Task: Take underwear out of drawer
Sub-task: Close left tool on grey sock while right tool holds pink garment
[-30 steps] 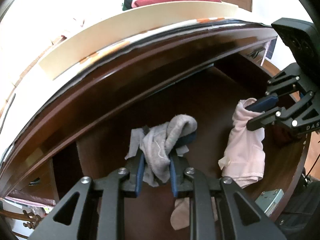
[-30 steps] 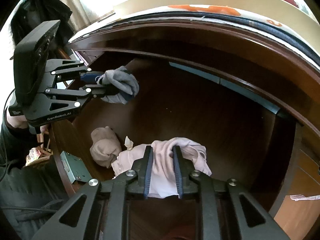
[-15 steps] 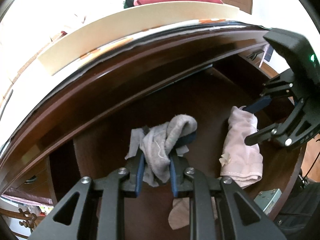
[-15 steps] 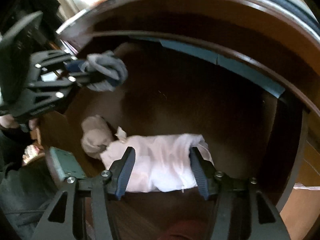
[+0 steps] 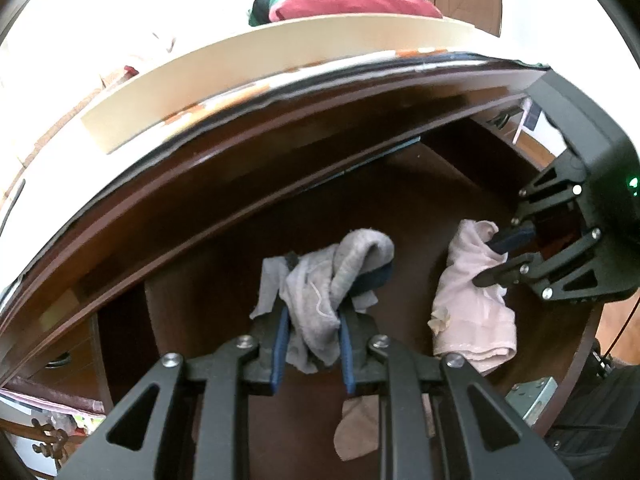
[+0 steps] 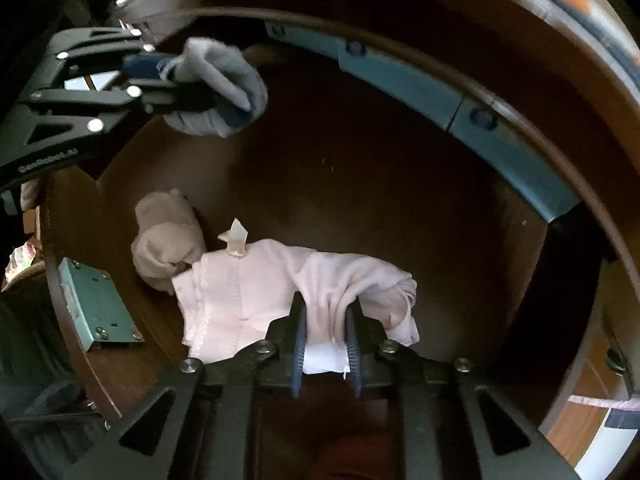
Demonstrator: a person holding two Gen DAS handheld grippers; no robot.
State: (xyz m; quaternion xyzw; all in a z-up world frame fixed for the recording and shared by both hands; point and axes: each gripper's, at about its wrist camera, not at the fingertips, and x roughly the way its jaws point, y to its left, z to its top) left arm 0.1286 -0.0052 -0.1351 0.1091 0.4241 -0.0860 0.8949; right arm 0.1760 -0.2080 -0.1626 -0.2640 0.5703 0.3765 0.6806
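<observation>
Reclosed since half a second ago, right tool (image 6: pixel 325 334) clamps pink underwear (image 6: pixel 256 296); left tool (image 5: pixel 312 342), at ten o'clock, grips grey underwear (image 5: pixel 320 280).

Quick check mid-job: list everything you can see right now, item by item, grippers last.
Grey cotton underwear: one, grey, clamped in left gripper.
Pale pink underwear: one, pink, clamped in right gripper.
Beige balled sock: one, beige, drawer floor by the front wall.
Dark wooden drawer: one, brown, open.
Teal metal lock plate: one, teal, drawer front wall.
Red folded cloth: one, red, on top.
Left gripper: black, shut.
Right gripper: black, shut.
</observation>
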